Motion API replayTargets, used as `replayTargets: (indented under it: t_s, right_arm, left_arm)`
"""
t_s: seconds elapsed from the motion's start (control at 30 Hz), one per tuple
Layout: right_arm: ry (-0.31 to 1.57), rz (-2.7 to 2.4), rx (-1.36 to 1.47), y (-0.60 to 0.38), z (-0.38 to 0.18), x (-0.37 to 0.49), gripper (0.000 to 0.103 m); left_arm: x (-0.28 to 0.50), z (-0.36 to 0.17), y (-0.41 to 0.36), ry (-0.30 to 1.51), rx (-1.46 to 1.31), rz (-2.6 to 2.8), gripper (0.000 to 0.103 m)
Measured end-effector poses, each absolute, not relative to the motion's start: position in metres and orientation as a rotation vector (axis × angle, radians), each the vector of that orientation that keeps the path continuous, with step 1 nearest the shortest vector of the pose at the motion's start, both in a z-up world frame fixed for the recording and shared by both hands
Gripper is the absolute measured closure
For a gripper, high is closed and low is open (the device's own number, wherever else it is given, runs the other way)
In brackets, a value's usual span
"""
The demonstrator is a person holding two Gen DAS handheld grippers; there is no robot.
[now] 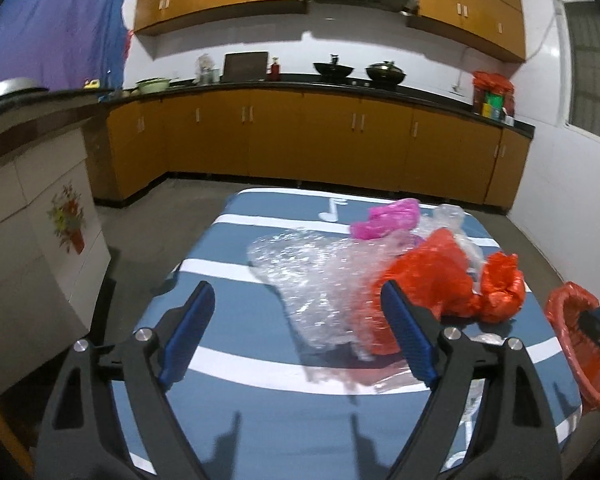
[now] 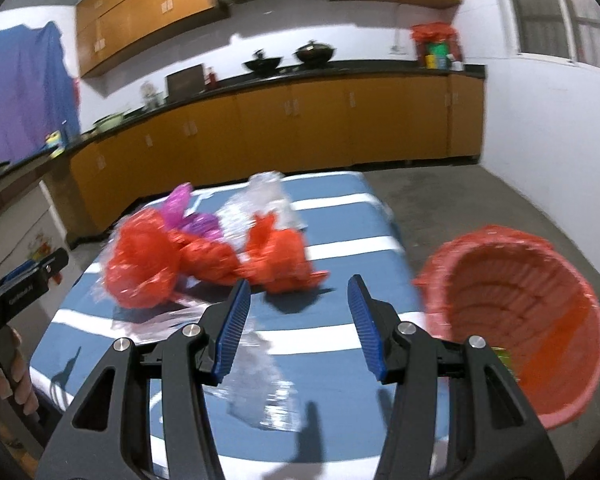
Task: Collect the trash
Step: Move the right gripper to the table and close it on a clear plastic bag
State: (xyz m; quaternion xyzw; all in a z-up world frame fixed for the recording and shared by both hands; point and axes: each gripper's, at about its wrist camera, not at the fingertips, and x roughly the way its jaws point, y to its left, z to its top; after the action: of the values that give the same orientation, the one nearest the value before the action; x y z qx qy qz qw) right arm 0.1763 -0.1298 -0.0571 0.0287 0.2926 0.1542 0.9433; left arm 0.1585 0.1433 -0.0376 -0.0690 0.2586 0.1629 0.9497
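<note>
2 grippers hang over the striped table (image 1: 260,408), both empty. Left gripper (image 1: 296,328) gapes wide, nothing between its pads. Right gripper (image 2: 298,324) is parted about halfway, also bare. Trash lies heaped mid-table: red bags (image 2: 148,264), pink bag (image 1: 384,220), clear wrap (image 1: 300,276). Red-lined bin (image 2: 520,320) waits beside the table's right edge, likely for short drops.
</note>
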Motion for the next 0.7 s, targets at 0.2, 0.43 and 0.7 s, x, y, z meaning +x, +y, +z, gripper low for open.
replayTargets:
  t_s: [0.2,0.43,0.7]
  right_arm:
    - [0.677,0.377,0.011,-0.092,-0.080,0.192,0.051]
    - [0.766,0.376,-0.009,-0.074,-0.102,0.212,0.046]
    - [0.828,0.421,-0.029,-0.065,-0.114,0.216,0.046]
  left_arm:
    - [0.152,-0.040,0.163,0.526,-0.164,0.358,0.019]
    - [0.147,-0.045,0.183,0.534,-0.192,0.376,0.019]
    - [0.149,-0.047,0.186,0.535,-0.202,0.361,0.019]
